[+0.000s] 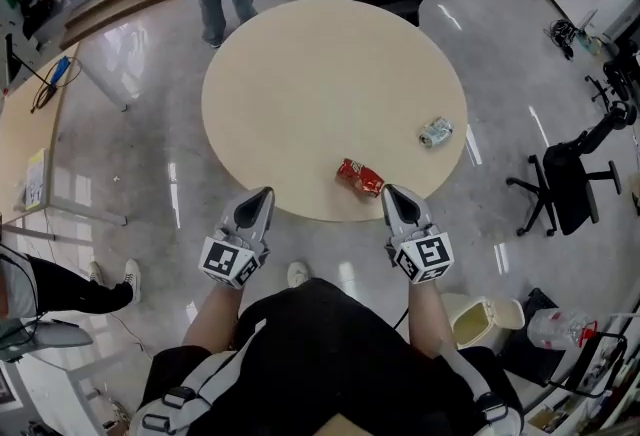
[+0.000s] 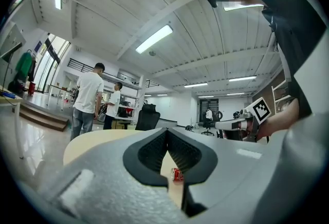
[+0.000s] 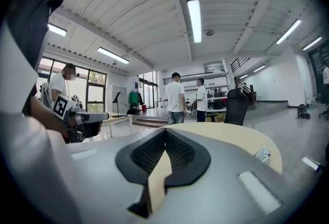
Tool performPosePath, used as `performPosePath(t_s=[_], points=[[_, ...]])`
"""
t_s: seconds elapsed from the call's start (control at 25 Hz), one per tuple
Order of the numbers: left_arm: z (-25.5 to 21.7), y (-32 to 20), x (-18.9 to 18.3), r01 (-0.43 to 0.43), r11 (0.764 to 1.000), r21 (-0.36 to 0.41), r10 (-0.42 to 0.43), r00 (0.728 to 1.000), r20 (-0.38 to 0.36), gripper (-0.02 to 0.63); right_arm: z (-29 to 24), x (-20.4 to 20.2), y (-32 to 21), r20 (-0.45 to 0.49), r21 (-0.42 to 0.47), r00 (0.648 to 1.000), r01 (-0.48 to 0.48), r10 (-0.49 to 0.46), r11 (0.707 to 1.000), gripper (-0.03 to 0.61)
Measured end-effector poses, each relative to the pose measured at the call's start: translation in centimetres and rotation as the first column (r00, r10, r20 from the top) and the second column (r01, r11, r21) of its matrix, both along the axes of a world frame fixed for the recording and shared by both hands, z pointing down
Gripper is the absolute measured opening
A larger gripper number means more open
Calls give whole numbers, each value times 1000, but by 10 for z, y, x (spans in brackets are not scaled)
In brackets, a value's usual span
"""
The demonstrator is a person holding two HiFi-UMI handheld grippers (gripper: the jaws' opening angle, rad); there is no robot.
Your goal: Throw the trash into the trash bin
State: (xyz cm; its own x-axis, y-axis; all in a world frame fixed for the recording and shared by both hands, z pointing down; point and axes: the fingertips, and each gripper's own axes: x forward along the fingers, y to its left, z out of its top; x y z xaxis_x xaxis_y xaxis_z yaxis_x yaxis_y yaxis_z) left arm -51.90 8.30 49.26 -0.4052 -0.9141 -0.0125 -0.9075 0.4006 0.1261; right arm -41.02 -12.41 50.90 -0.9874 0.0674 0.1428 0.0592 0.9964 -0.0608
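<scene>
Reach step: your left gripper and right gripper are closed and empty, so part the right one's fingers for the red wrapper just beside them.

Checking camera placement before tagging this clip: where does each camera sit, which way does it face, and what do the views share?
Head view: on the person's head, facing steeply down at the round table, red trash and silver trash; torso, forearms, left gripper and right gripper show.
Left gripper view: on the left gripper, level across the table; shut jaws, red trash beyond, right gripper alongside.
Right gripper view: on the right gripper, level across the table; shut jaws, silver trash, left gripper alongside.
Shared: the table, in all three.
</scene>
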Motion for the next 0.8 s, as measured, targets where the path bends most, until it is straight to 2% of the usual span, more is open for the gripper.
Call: performPosePath(t_s=[0.16, 0.24, 0.44, 0.68, 0.8], points=[[-2, 11, -18, 15, 1000, 5, -14, 1000, -7, 0, 27, -19, 4, -98, 75, 995, 32, -25, 997, 8], [3, 20, -28, 26, 1000, -3, -26, 1000, -12, 0, 42, -29, 4, -145, 79, 989, 48, -36, 996, 55], [15, 34, -44, 47, 999, -26, -48, 998, -38, 0, 65, -55, 11, -219, 63, 973, 83, -67, 995, 127], [16, 21, -46, 47, 999, -25, -49, 997, -57, 0, 100, -78, 11, -372, 137, 917, 207, -143, 969, 237], [19, 12, -50, 61, 998, -29, -63, 996, -69, 0, 107, -91, 8, -421, 184, 891, 265, -168, 947, 251]])
